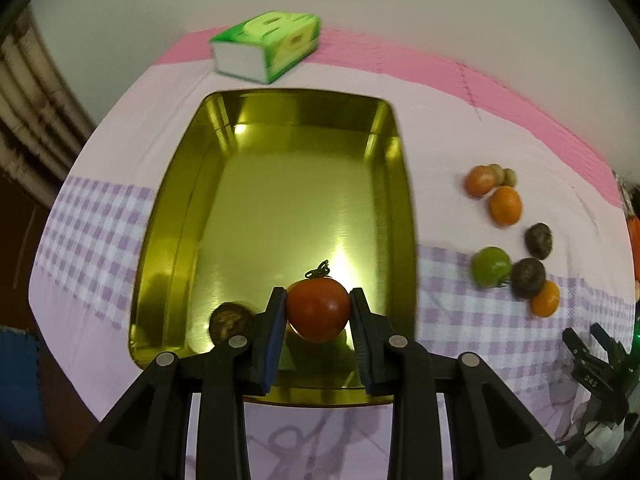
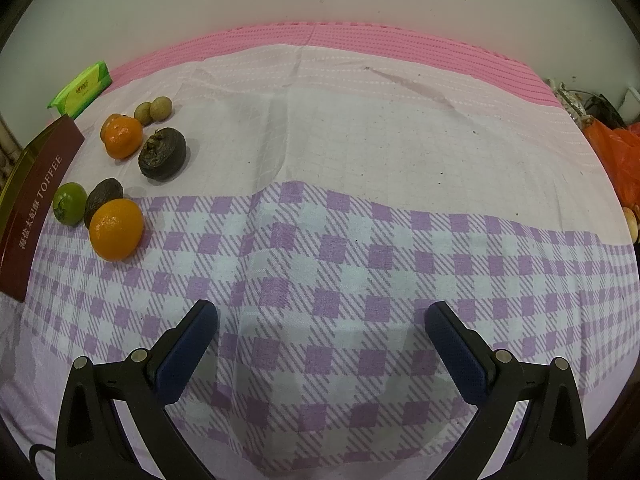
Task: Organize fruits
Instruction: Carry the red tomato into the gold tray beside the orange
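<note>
Our left gripper (image 1: 318,312) clenches the tomato (image 1: 317,309) over the tin's (image 1: 404,184) near end, just beside a dark fruit (image 1: 230,322), perhaps a passion fruit. We should lower before letting go, clear of that fruit. Our right gripper (image 2: 320,330) hangs released beside the tin.

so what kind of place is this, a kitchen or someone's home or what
Probably a home, a cloth-covered table against a plain wall rather than a lab: a checked tablecloth, a green tissue pack, a gold toffee tin serving as fruit tray, and an orange plastic bag at the edge.
</note>
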Available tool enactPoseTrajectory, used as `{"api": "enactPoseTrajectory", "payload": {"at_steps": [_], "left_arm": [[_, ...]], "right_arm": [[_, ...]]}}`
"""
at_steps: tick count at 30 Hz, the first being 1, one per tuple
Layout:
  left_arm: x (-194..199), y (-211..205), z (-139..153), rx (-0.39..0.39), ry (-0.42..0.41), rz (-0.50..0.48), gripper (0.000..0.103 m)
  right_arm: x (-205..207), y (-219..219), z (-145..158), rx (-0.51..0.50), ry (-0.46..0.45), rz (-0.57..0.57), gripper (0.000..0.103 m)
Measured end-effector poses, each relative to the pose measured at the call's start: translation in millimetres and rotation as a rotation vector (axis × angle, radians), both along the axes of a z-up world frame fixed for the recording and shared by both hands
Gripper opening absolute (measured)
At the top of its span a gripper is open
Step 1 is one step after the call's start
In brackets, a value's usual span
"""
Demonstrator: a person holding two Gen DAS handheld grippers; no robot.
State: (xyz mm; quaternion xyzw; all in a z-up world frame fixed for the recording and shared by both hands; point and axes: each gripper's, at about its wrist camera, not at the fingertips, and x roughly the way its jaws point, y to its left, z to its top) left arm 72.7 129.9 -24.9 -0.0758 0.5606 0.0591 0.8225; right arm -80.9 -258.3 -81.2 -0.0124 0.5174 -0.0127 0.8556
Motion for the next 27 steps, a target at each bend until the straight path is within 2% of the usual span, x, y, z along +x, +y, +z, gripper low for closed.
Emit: {"api": "enactPoseTrajectory", "payload": {"at_steps": [11,27], "left_arm": [[-8.6,18.3,-21.3,0.002,0.071,0.042,0.028],[-19.3,14.3,-34.8,0.011,0.092,0.030,0.028]], "right_arm": [[0.0,-1.1,-0.7,0.003,-0.005,0.004,0.103],[0.3,-1.2,-0.7,0.005,-0.012,0.008,0.103]]}}
